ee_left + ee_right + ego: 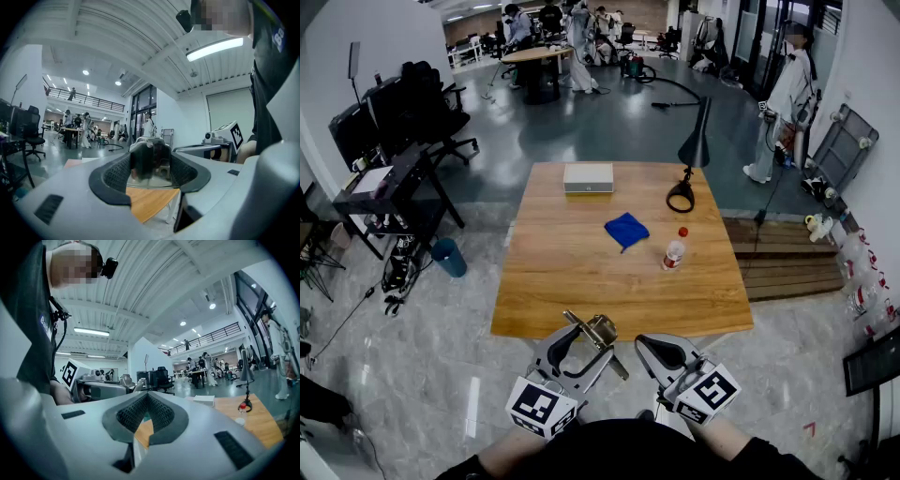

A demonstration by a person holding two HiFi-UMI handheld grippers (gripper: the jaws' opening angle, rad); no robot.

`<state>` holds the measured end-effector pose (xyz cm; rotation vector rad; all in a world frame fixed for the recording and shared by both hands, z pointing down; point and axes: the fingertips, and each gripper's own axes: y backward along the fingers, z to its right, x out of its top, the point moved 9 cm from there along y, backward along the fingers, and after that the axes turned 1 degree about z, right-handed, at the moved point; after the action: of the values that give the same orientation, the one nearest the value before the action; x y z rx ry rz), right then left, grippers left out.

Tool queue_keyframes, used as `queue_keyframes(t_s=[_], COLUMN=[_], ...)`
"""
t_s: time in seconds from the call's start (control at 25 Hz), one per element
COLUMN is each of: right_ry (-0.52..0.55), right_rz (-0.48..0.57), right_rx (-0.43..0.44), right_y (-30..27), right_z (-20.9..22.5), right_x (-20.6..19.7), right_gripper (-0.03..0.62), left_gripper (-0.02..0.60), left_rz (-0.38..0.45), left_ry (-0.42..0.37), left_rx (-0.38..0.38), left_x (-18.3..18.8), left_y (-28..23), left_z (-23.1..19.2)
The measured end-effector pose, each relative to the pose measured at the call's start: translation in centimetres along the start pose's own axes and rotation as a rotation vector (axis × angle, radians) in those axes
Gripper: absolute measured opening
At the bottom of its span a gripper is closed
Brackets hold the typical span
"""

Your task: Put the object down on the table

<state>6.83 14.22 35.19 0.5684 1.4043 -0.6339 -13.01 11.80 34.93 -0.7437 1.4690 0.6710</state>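
My left gripper (591,340) is shut on a shiny metal object (602,329) and holds it in the air just short of the near edge of the wooden table (581,281). In the left gripper view the object (150,154) fills the gap between the wide-set pads, with the tabletop (150,201) below and beyond it. My right gripper (645,344) hangs beside it on the right, shut and empty; its jaws (146,399) meet at the tips. The left gripper (105,391) and the object also show in the right gripper view.
On the table lie a blue cloth (626,230), a clear bottle with a red cap (675,250), a white box (588,177) and a black desk lamp (689,159). A wooden platform (787,262) adjoins on the right. Office chairs and people stand far behind.
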Motion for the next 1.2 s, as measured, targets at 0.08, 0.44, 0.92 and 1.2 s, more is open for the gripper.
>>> queue_keyframes(t_s=[0.08,0.44,0.92,1.2], right_ry=[0.000,-0.021,-0.059,-0.086], right_rz=[0.002,0.018,0.038,0.023], right_rx=[-0.001,0.017,0.105,0.153], right_y=[0.2,1.1,2.6,4.5], right_z=[0.0,0.8,4.9,8.2], right_x=[-0.1,0.0,0.2,-0.8], right_gripper=[0.005,0.005,0.005,0.005], left_gripper=[0.272,0.272,0.272,0.272], left_rz=[-0.001,-0.006,-0.037,-0.046], left_ry=[-0.001,-0.005,-0.019,-0.016], left_rx=[0.001,0.006,0.075,0.157], left_x=[0.0,0.2,0.4,-0.2], left_y=[0.1,-0.8,-4.0,-6.2], left_z=[0.1,0.8,2.6,4.4])
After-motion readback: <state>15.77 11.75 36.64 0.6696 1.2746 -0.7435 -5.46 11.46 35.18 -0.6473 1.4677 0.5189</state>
